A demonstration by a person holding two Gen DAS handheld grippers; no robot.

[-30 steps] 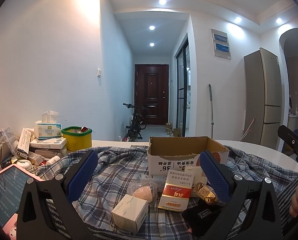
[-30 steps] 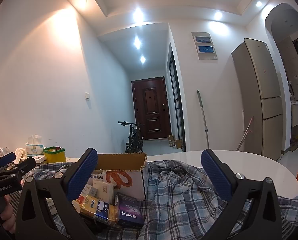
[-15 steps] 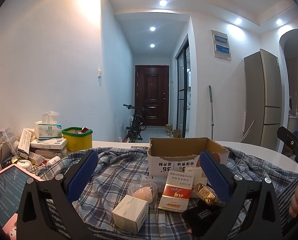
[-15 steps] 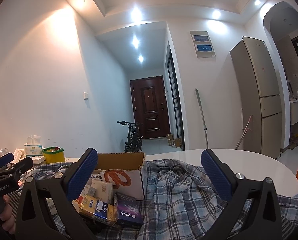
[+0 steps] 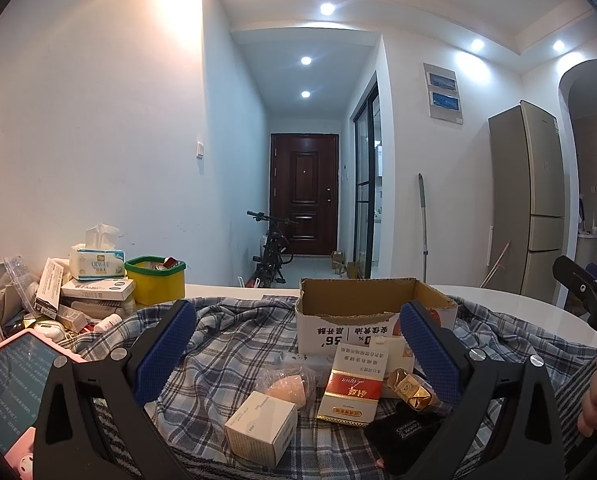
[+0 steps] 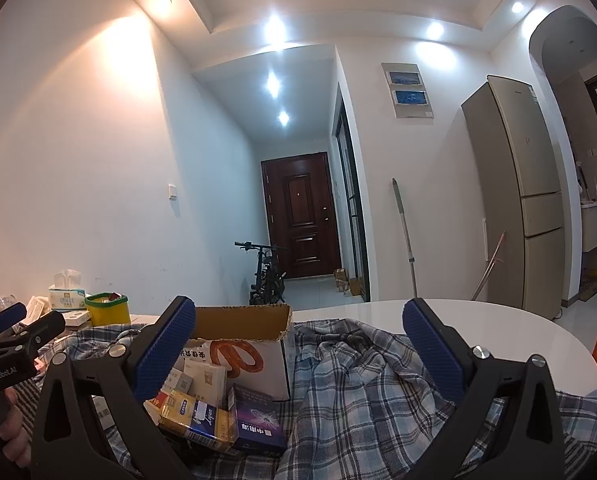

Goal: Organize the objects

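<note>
An open cardboard box [image 5: 362,316] [image 6: 238,344] stands on a plaid cloth [image 5: 234,344] [image 6: 362,392] over a white table. In front of it lie a red-and-white carton [image 5: 352,388], a gold-wrapped sweet [image 5: 412,388], a pink item in plastic [image 5: 288,386], a small white box [image 5: 260,428] and a black pouch [image 5: 406,436]. My left gripper [image 5: 298,352] hovers open above these, holding nothing. In the right wrist view a yellow carton [image 6: 196,416] and a purple box [image 6: 258,420] lie beside the cardboard box. My right gripper [image 6: 298,352] is open and empty.
At the left stand a yellow tub [image 5: 156,280], a tissue pack [image 5: 96,264] on stacked boxes and a pink-cased phone [image 5: 10,384]. White tabletop [image 6: 478,332] shows at the right. A hallway with a bicycle [image 5: 272,252], a fridge [image 5: 534,208] and a mop lie beyond.
Both views have tilted slightly upward; the objects sit a little lower in frame. Nothing was grasped or moved.
</note>
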